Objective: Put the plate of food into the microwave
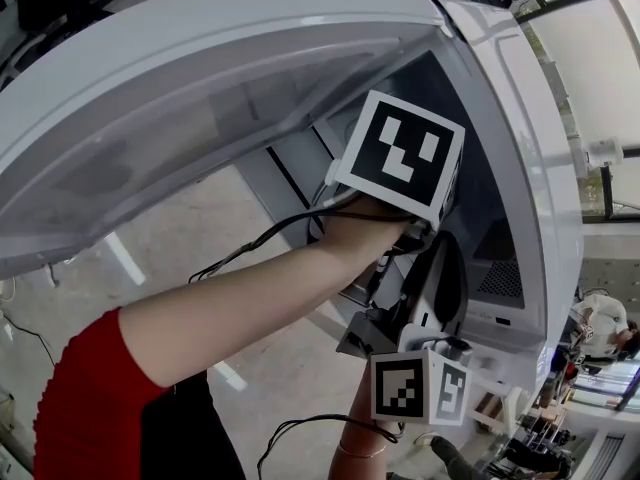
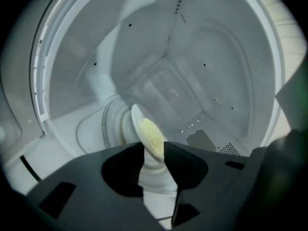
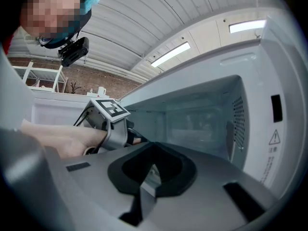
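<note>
Reaching into the open microwave [image 1: 525,138] with the left gripper [image 2: 155,150], the plate [image 2: 136,123] of food sitting inside the oven.

From where I stand, the person's bare left arm goes in under the raised door [image 1: 150,108], and the left gripper's marker cube [image 1: 400,153] is at the mouth of the cavity. Looking along that gripper, its jaws stand partly apart. The white plate shows edge-on in the gap between them, with a pale yellow food [image 2: 151,137] on it. The gap is wider than the plate's rim, so the jaws are not clamping it. The right gripper [image 3: 150,174] hangs lower, just outside the oven's front, facing into the cavity. Its jaws are drawn narrow, almost together, with nothing between them.
</note>
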### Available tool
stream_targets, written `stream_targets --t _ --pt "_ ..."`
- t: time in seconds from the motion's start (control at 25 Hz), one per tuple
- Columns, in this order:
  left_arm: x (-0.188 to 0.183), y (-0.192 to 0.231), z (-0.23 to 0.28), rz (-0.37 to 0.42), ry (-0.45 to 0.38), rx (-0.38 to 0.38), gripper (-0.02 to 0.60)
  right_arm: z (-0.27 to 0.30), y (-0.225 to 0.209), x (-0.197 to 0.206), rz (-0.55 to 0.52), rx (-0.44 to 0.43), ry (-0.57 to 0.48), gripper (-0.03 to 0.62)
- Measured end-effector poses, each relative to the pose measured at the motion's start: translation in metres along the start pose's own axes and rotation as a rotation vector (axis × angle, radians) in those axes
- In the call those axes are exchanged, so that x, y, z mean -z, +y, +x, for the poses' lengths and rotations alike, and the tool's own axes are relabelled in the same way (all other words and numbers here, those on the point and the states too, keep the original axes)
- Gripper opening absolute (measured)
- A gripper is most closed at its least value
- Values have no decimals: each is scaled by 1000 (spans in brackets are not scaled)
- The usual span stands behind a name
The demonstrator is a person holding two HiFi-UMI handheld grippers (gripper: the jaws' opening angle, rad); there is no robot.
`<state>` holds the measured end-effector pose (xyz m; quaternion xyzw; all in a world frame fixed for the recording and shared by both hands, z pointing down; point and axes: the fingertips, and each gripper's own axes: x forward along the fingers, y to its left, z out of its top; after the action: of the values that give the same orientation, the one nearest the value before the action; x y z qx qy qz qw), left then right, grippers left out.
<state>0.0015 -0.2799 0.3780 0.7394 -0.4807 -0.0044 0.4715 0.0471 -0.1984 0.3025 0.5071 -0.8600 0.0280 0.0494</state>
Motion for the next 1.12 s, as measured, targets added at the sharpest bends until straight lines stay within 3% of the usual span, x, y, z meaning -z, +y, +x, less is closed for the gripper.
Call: stream_targets --t 0.32,0.8,1.12 --pt "9 -5 0 212 58 -25 121 -7 -5 2 -31 28 23 15" --pt "6 -1 -8 425 -3 -105 150 -15 -16 23 22 66 62 15" --pt "8 1 -12 474 -14 -137 159 -14 -11 32 72 67 101 15"
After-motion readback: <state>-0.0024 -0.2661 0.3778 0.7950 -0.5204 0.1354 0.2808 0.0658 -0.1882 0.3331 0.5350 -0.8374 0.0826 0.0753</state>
